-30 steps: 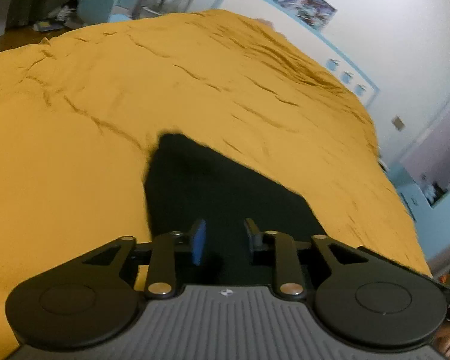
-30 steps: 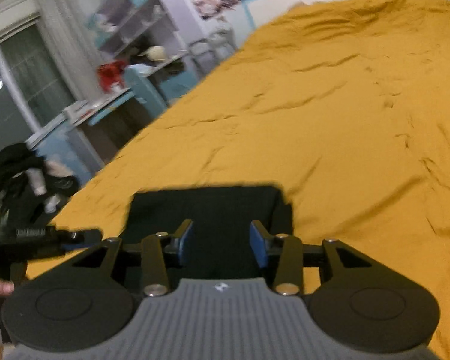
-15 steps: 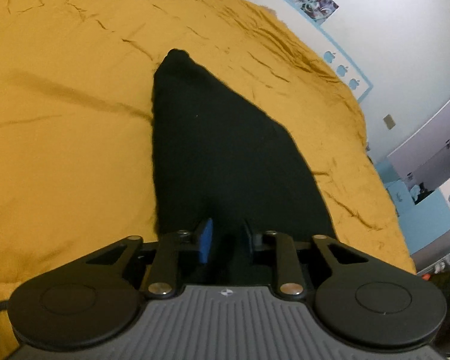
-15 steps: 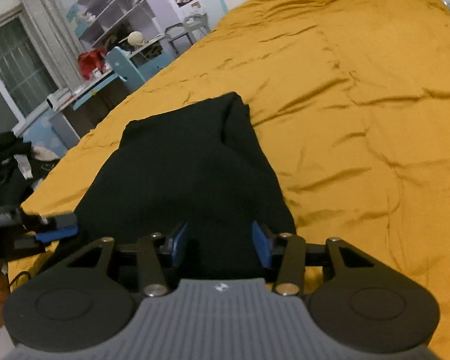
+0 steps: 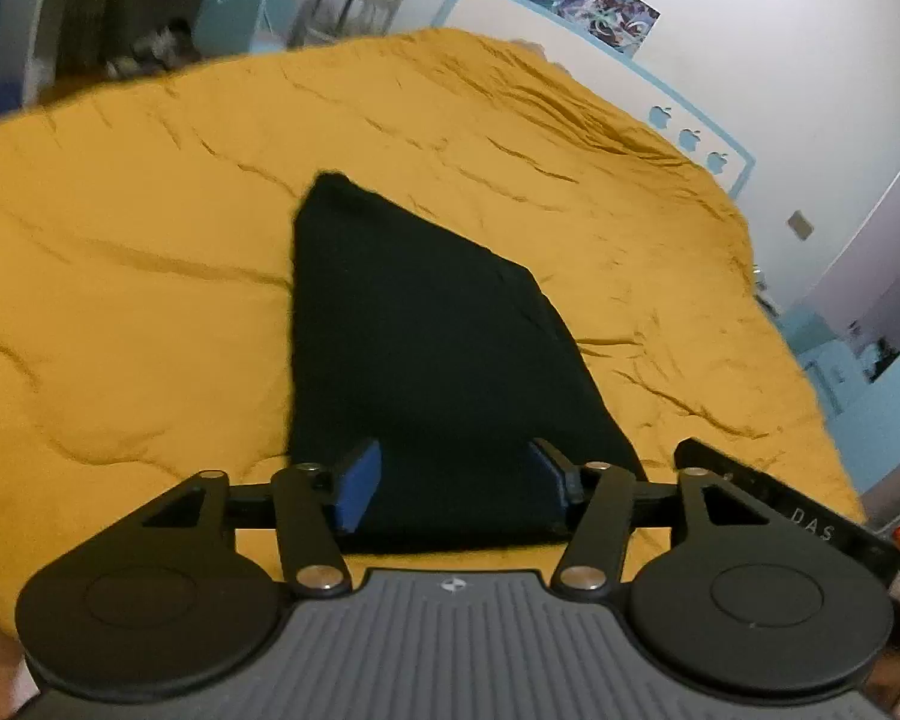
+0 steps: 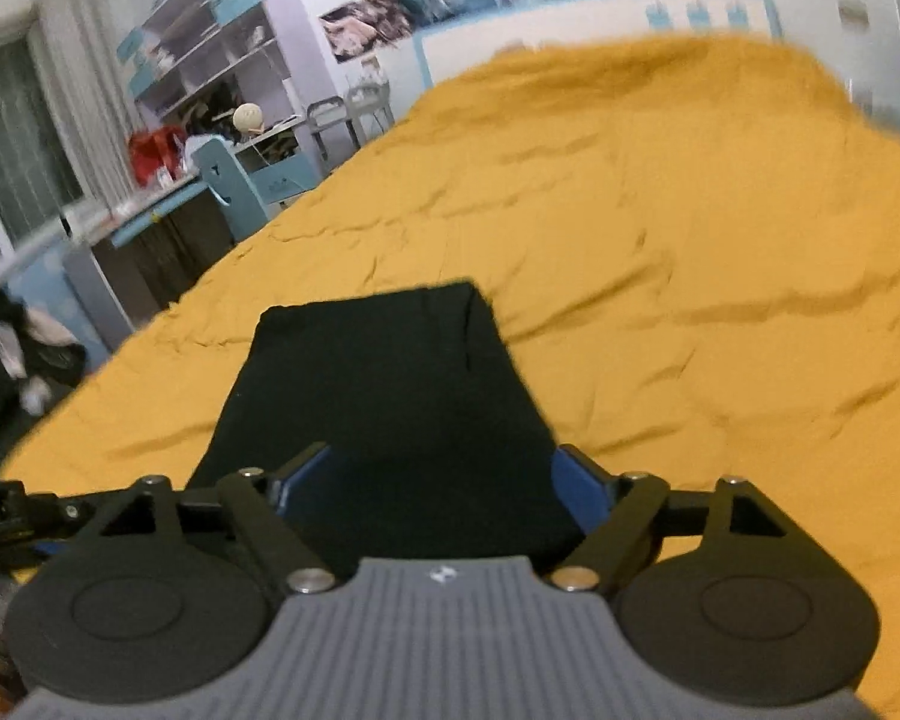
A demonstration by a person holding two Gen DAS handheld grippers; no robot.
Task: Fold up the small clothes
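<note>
A small black garment [image 5: 426, 348] lies flat and folded on the mustard-yellow bedspread [image 5: 150, 252]. In the left wrist view my left gripper [image 5: 453, 480] is open, its blue pads spread wide over the garment's near edge, holding nothing. In the right wrist view the same garment [image 6: 384, 408] lies ahead, and my right gripper [image 6: 444, 486] is open above its near edge, empty. The right gripper's body [image 5: 798, 516] shows at the lower right of the left wrist view; the left gripper's body [image 6: 6, 516] shows at the left of the right wrist view.
The bed fills most of both views. A blue desk and chair [image 6: 234, 180] with shelves [image 6: 198, 42] stand left of the bed. Dark clothes [image 6: 6, 348] pile at the far left. The white headboard wall [image 5: 570, 36] is beyond the bed.
Both grippers went from nearly closed on the garment's near edge to wide open. The garment now lies released on the bed, and both cameras have pulled back and tilted up.
</note>
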